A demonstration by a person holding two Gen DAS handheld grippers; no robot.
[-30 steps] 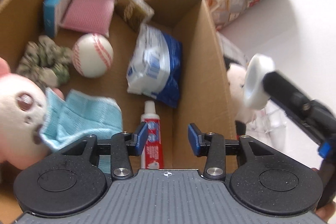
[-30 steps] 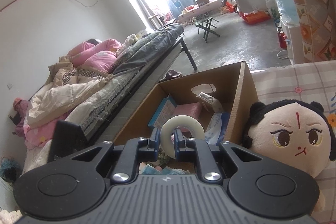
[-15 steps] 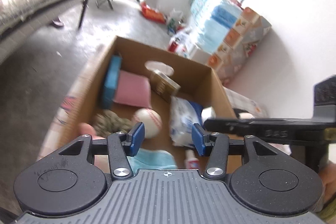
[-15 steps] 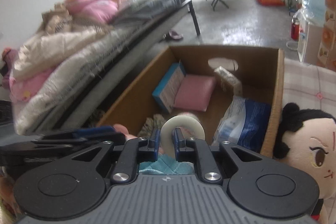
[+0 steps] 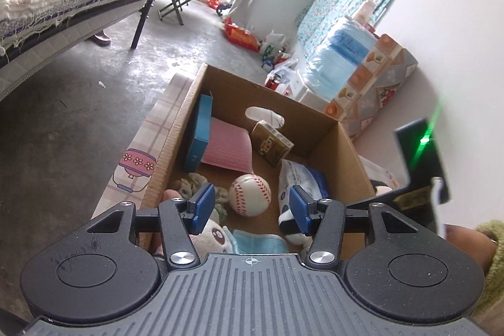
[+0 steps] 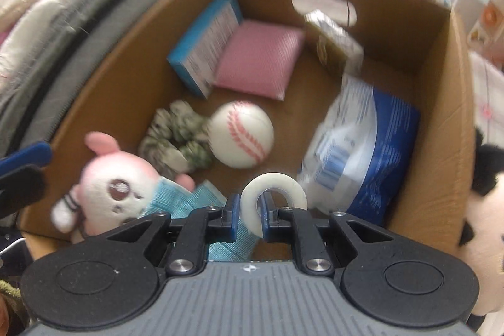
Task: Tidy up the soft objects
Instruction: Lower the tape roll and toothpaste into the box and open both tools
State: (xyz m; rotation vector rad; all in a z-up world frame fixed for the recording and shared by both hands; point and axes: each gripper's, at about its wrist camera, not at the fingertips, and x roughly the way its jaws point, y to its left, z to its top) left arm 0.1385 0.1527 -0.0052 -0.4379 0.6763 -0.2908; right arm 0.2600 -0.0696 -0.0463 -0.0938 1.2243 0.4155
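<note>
Right tongs (image 6: pixel 249 221) grip a white ring (image 6: pixel 273 196) above the cardboard box (image 6: pixel 453 128), low in the frame; left tongs (image 5: pixel 249 207) are wide and empty. Most things already lie inside; a doll (image 6: pixel 485 229) waits outside, at the right edge.

Black tool (image 5: pixel 249 207) — blue pads (image 5: pixel 203 203)

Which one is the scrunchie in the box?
Look inside the cardboard box. Next to the white baseball, on the side nearer the pink-eared plush, lies the scrunchie. It is the only crinkly, green-grey fabric ring there.
</note>
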